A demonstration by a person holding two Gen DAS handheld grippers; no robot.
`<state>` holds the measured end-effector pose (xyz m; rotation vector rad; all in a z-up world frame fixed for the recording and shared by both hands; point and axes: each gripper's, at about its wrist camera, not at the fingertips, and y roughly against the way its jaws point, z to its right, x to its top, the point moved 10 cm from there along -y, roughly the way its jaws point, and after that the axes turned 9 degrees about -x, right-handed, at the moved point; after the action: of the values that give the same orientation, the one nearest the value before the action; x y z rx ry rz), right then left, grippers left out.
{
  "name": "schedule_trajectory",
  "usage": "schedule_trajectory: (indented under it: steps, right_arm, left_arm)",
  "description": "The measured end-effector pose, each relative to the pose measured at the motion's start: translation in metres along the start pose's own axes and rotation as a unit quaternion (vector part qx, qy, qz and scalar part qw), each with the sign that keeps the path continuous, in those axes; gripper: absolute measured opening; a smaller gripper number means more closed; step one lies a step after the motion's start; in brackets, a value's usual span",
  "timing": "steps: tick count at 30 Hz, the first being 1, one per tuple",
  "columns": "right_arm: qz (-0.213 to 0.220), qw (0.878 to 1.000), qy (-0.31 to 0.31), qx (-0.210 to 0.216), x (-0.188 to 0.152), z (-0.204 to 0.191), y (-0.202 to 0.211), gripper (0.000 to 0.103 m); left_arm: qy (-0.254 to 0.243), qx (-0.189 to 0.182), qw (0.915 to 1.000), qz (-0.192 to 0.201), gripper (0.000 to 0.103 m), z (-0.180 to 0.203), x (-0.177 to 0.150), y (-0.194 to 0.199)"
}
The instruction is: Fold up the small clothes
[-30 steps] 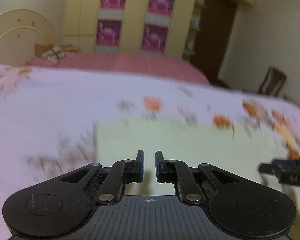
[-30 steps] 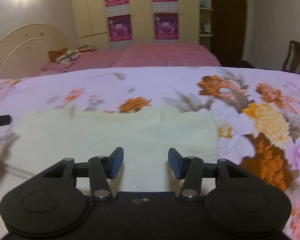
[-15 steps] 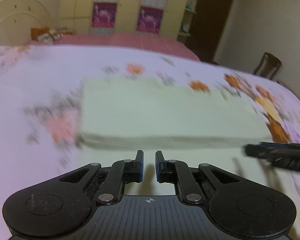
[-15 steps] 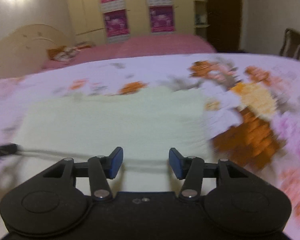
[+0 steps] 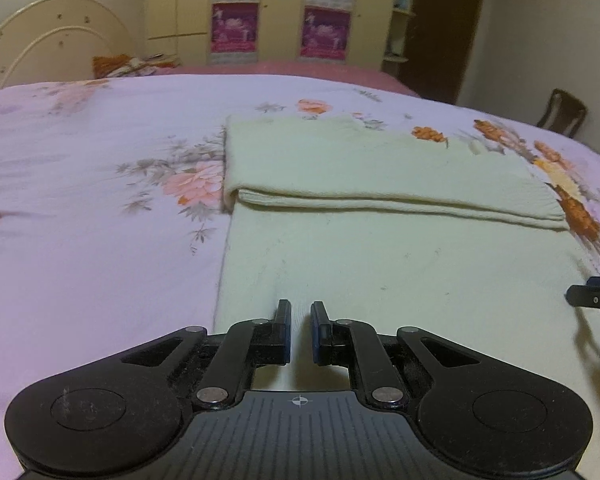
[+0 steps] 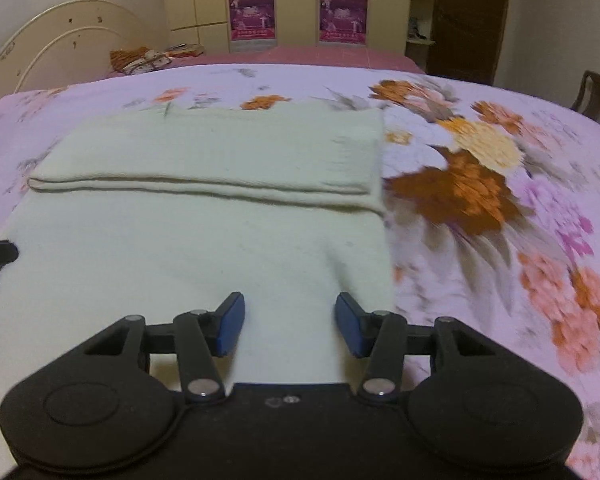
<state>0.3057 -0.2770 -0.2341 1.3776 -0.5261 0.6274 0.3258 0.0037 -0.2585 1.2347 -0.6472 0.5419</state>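
left wrist jaws: the left gripper point(image 5: 300, 330) stands almost shut, a narrow slit between its pads, nothing pinched.
left wrist cloth: the pale green garment point(image 5: 380, 240) lies flat on the floral bedspread point(image 5: 100, 200), its far part folded toward the camera; the near layer runs under the jaws.
right wrist jaws: the right gripper point(image 6: 290, 326) stands partly apart and empty.
right wrist cloth: its jaws hang over the near layer, close to the right edge.
advice: probably take both near corners level, then lift evenly so the fold stays square.
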Motion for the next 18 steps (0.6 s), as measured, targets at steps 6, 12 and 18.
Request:
schedule_trajectory:
  steps: [6, 12, 18]
  right_arm:
    - [0.011, 0.995, 0.010, 0.099, -0.004, -0.059, 0.032, 0.050]
    - [0.007, 0.991, 0.075, 0.108, -0.035, -0.090, 0.042, 0.051]
    - [0.008, 0.998, 0.052, 0.039, -0.056, -0.043, 0.052, 0.056]
  left_arm:
    - [-0.013, -0.053, 0.9983, -0.019, 0.010, 0.063, -0.014, 0.012]
    - [-0.023, -0.048, 0.9983, -0.025, 0.011, 0.061, -0.041, 0.020]
    - [-0.035, -0.048, 0.9980, -0.021, 0.011, 0.039, -0.049, 0.035]
